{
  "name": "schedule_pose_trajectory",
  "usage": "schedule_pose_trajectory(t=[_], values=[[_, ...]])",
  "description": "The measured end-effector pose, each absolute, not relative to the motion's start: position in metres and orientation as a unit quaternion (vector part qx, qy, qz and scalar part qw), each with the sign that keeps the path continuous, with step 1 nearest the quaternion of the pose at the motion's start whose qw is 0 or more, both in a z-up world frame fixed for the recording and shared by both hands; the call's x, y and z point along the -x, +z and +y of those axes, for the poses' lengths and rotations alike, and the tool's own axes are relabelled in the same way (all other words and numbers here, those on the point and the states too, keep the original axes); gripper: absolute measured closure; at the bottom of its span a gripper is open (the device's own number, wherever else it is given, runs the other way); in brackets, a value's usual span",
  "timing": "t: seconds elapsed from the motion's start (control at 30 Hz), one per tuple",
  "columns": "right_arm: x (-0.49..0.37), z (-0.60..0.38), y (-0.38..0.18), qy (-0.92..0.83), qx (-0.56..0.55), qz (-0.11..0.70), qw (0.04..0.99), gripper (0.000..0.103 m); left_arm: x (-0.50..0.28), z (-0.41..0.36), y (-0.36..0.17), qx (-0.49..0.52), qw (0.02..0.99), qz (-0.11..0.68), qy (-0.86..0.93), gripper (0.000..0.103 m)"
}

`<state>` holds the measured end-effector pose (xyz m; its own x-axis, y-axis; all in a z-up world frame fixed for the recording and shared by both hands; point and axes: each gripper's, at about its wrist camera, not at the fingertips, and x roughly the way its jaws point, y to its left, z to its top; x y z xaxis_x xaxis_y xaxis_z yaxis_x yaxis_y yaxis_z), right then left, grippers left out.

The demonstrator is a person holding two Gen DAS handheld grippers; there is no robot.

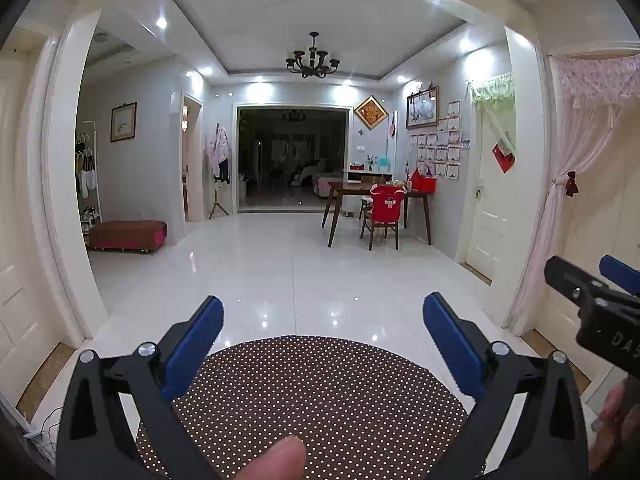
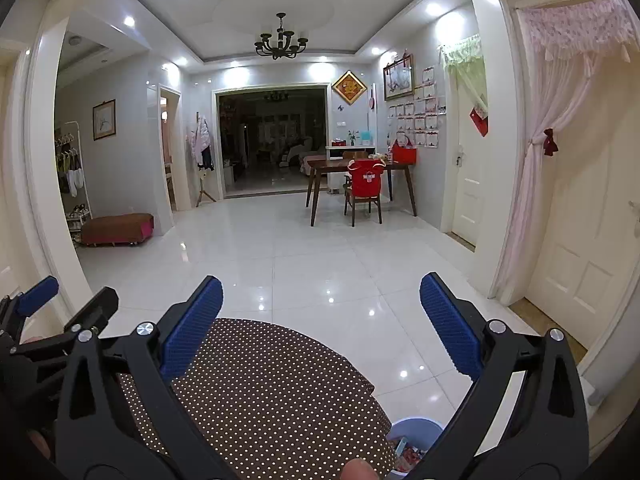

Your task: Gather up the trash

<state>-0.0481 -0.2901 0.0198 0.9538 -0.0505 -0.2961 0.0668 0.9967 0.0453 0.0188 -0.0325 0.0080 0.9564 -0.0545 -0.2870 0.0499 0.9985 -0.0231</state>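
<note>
My left gripper is open, its blue pads wide apart with nothing between them, held above a round table with a brown polka-dot cloth. My right gripper is also open and empty over the same polka-dot cloth. A light-blue bin with colourful wrappers inside stands on the floor just past the table's right edge, below the right gripper. The right gripper shows at the right edge of the left wrist view; the left gripper shows at the left edge of the right wrist view. No loose trash shows on the cloth.
White tiled floor stretches ahead to a wooden dining table with a red-covered chair. A red ottoman sits far left. A pink curtain and white door stand at the right. A fingertip shows at the bottom.
</note>
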Motion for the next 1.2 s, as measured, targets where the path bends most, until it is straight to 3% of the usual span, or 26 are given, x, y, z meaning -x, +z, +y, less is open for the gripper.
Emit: schedule_pose_trajectory(t=[1.2], values=[[0.042,-0.300,0.015,-0.032,-0.029,0.146,0.988,0.006,-0.017,-0.037,-0.001,-0.001,0.990,0.140,-0.026,0.005]])
